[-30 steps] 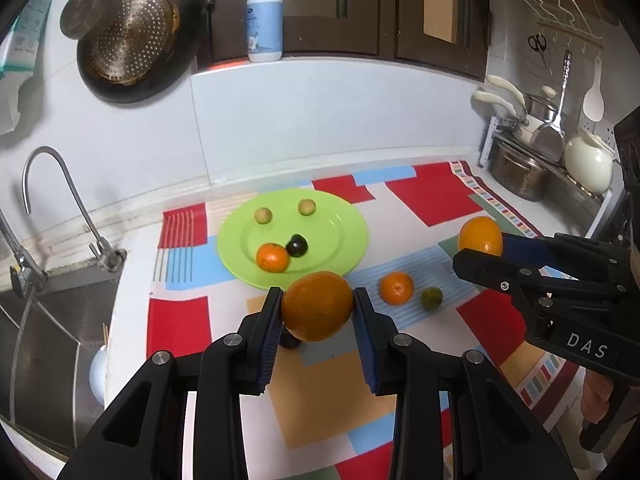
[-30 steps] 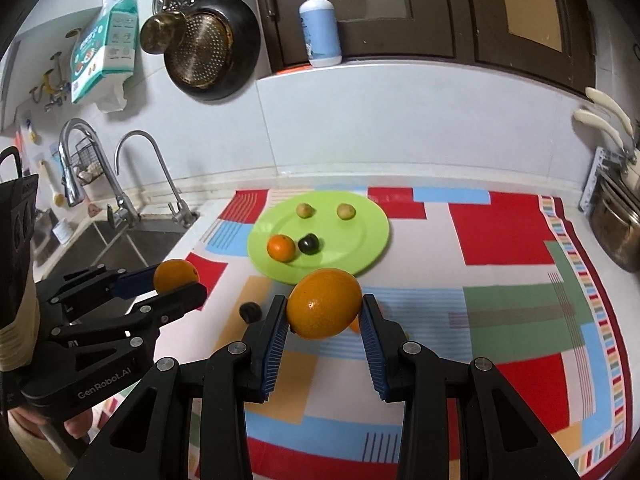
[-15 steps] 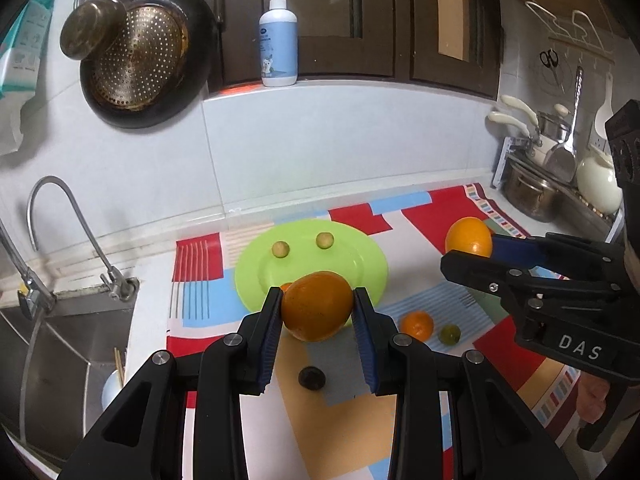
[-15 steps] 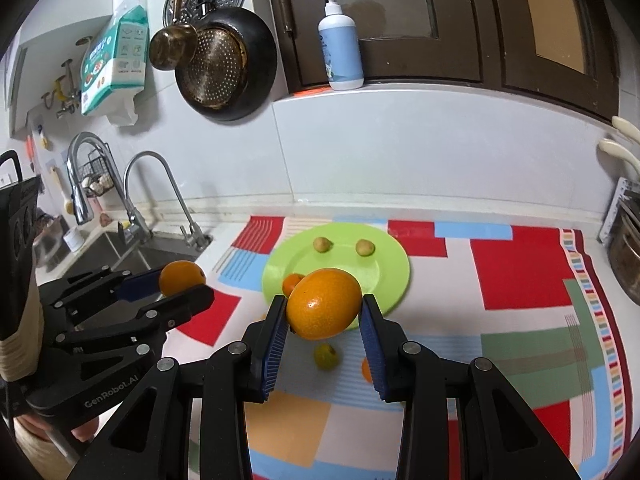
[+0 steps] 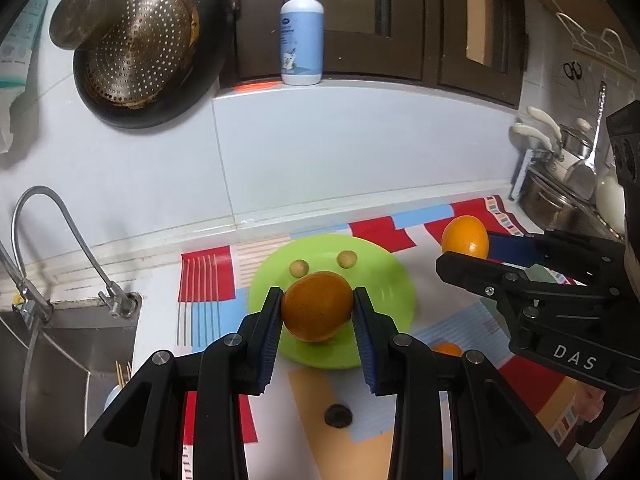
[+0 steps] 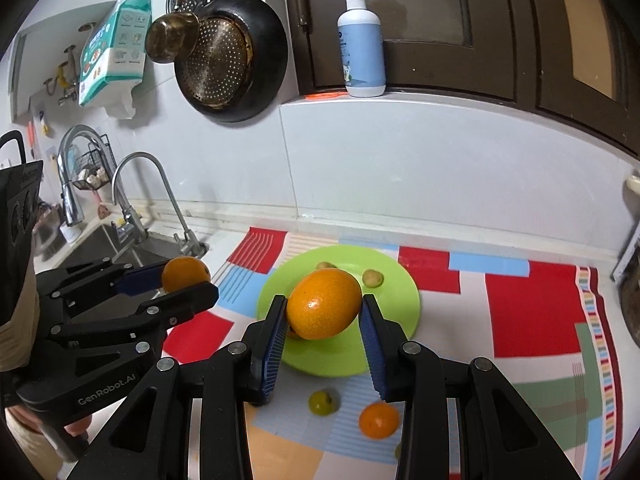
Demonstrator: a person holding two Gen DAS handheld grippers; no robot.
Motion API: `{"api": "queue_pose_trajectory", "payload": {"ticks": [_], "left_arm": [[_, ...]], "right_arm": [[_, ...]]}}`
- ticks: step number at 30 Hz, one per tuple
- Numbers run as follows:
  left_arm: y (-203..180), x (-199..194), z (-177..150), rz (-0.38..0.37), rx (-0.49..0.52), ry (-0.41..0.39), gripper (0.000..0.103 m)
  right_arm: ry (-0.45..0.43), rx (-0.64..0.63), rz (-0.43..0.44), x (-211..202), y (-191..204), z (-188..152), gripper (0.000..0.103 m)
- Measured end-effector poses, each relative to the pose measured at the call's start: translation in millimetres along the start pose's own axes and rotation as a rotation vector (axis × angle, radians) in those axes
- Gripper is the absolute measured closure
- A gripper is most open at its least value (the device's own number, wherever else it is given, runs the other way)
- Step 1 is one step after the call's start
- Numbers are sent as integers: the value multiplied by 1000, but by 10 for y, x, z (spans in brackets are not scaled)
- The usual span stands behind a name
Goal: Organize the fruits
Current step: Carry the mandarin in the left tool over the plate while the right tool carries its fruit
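Observation:
My left gripper (image 5: 317, 300) is shut on a large orange (image 5: 316, 316), held above the near edge of a green plate (image 5: 388, 284). My right gripper (image 6: 324, 300) is shut on a second large orange (image 6: 326, 312) over the same plate (image 6: 394, 304). Each gripper shows in the other's view, the right gripper (image 5: 464, 250) at the right and the left gripper (image 6: 188, 282) at the left. Two small yellowish fruits (image 5: 346, 259) lie on the plate's far side. On the mat lie a dark fruit (image 5: 338, 416), a green fruit (image 6: 322, 402) and a small orange (image 6: 378, 420).
A sink (image 5: 68, 344) with a tap (image 5: 60, 220) lies left of the patterned mat (image 6: 532, 312). Pots and utensils (image 5: 560, 184) stand at the right end of the counter. A pan (image 5: 148, 52) hangs on the wall and a soap bottle (image 5: 302, 32) stands on the ledge.
Both grippers have carried their oranges forward and slightly up, from over the loose fruit on the mat to over the plate. Their grips are unchanged.

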State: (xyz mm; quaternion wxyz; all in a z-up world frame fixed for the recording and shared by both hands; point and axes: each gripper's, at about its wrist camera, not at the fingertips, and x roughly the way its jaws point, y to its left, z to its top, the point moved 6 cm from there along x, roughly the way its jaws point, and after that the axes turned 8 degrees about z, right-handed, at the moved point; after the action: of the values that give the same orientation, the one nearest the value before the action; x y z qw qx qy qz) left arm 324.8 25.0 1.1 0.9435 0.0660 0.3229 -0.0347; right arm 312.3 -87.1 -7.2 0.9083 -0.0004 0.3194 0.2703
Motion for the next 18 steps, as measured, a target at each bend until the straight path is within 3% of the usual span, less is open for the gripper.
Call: {"api": "queue_pose_trajectory", "payload": {"ticks": [18], "left_arm": [[190,887,147,0,0,76,69]], "right_arm": [[99,-37,25,884,-263,243,66]]}}
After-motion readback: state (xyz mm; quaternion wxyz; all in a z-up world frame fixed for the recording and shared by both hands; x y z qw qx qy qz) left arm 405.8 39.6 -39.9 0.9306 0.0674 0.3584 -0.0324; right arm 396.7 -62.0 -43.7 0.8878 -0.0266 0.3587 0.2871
